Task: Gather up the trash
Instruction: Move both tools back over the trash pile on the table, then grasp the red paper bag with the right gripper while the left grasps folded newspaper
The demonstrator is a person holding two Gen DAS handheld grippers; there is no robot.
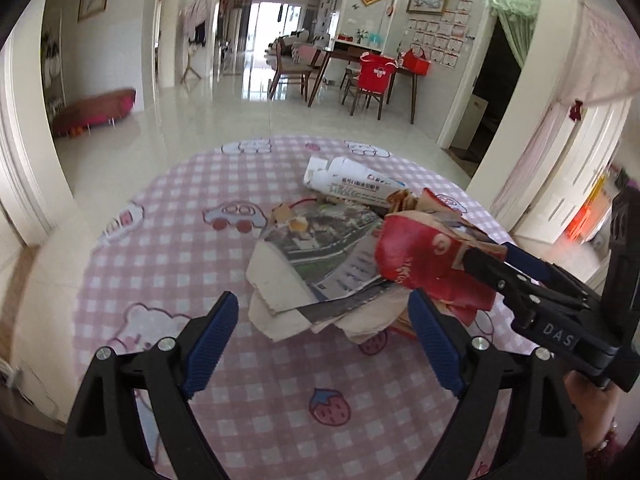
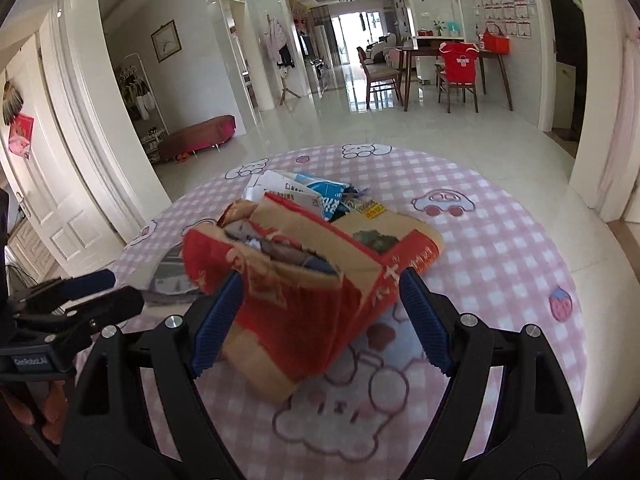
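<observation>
Two grippers meet over a heap of paper trash (image 1: 320,248) on a round worktop (image 1: 248,384) covered in a pink checked cloth printed with bears, cars and strawberries. The heap lies toward the far middle of the worktop and mixes a glossy printed leaflet (image 1: 320,252), torn brown cardboard (image 1: 272,312), a white printed packet (image 1: 352,184) and a crumpled red and brown paper bag (image 2: 304,292).

Seen from the left wrist, the left gripper (image 1: 322,344) hangs over the near edge of the heap with its blue pads spread wide and nothing between them; the right pad sits just beside the cardboard, and whether it touches cannot be told.

From the right wrist, the right gripper (image 2: 316,320) stands wide apart around the paper bag, which fills the gap. Its left pad lies against the bag's side, while a sliver of space shows beside the right pad, so a firm hold cannot be confirmed. The bag's torn mouth gapes upward, stuffed with scraps.

Beyond the worktop stretch a glossy tiled floor (image 1: 248,104) and a dining table (image 1: 360,60) with chairs.
</observation>
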